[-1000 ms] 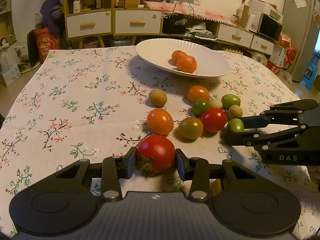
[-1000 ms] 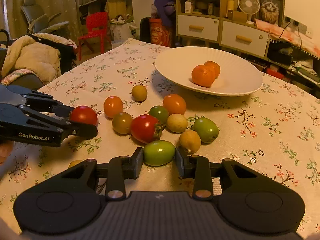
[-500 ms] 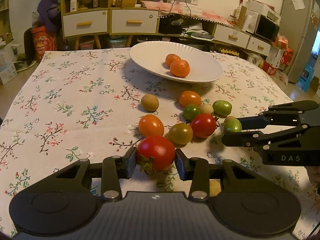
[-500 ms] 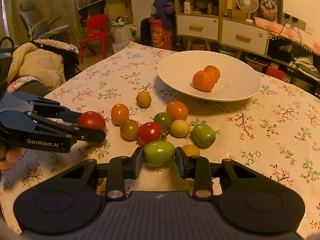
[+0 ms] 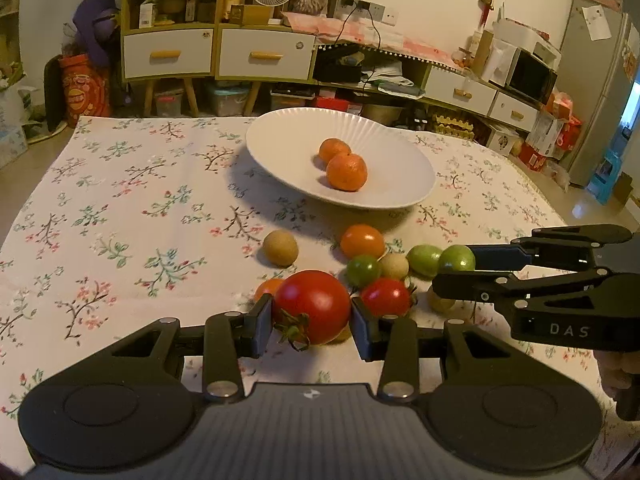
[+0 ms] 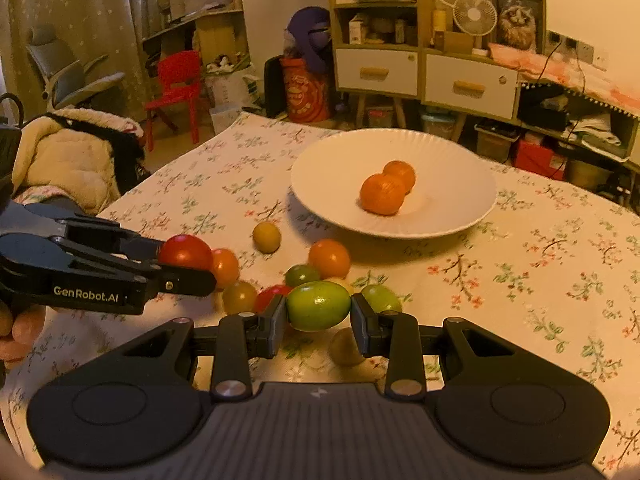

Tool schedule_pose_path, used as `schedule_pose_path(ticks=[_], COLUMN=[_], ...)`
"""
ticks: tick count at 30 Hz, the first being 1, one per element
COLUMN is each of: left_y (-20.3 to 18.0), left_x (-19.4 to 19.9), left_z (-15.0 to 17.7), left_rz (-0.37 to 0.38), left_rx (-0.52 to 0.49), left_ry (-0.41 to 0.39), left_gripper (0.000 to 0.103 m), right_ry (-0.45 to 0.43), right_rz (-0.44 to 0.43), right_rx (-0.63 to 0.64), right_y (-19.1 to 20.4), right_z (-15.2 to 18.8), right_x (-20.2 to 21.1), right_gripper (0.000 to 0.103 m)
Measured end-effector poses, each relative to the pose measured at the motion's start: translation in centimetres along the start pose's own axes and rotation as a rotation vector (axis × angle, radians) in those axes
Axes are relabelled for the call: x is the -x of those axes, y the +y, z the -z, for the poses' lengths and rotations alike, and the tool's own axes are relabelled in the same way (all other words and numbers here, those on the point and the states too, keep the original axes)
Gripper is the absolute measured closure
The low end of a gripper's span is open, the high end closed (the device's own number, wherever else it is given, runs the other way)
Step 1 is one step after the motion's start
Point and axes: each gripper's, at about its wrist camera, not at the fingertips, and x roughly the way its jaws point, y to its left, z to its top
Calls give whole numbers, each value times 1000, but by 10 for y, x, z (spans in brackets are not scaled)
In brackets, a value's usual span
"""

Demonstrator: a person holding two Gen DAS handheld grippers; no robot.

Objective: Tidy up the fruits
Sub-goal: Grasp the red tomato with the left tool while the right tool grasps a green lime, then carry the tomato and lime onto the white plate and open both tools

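The red tomato (image 5: 312,306) hides most of an orange tomato (image 5: 267,287) & a yellowish fruit (image 5: 343,334) behind it. The right gripper (image 5: 454,270) covers part of a pale round fruit (image 5: 439,302). In the right wrist view the green tomato (image 6: 318,306) hides most of a small red one (image 6: 272,294). Fingers (image 6: 18,330) are cut off at the left edge. Shelf stuff is too small to tell.
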Motion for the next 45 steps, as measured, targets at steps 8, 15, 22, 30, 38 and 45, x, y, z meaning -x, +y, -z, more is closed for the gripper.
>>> schedule_pose_path(ticks=[8,15,22,30,38,45], left_y=[-8,-21,-25,-15,-3,4], left_x=[-12,-18,-37,-65,-88,-104], left_z=[-18,-36,-56,-81,-98,-110], left_rz=[11,13,-12,-41,-33,-20], left_rx=[35,39,13,25,63,90], left_ry=[-7,-33,-48,-35,5,52], left_gripper=[63,63,63,63,63,63], right_ry=[-19,-59,-69,-79,-55,-28], right_rz=[30,51,31,35,69,98], right_rx=[-54,-92,-139,-145,-83,1], right_y=[-19,-39,-63,-82,-85,-80], right_z=[-11,-25,-40,-56,-61,-63], right_x=[-3,-7,-18,-38,-56,-67], right_gripper=[72,72,72,72,72,72])
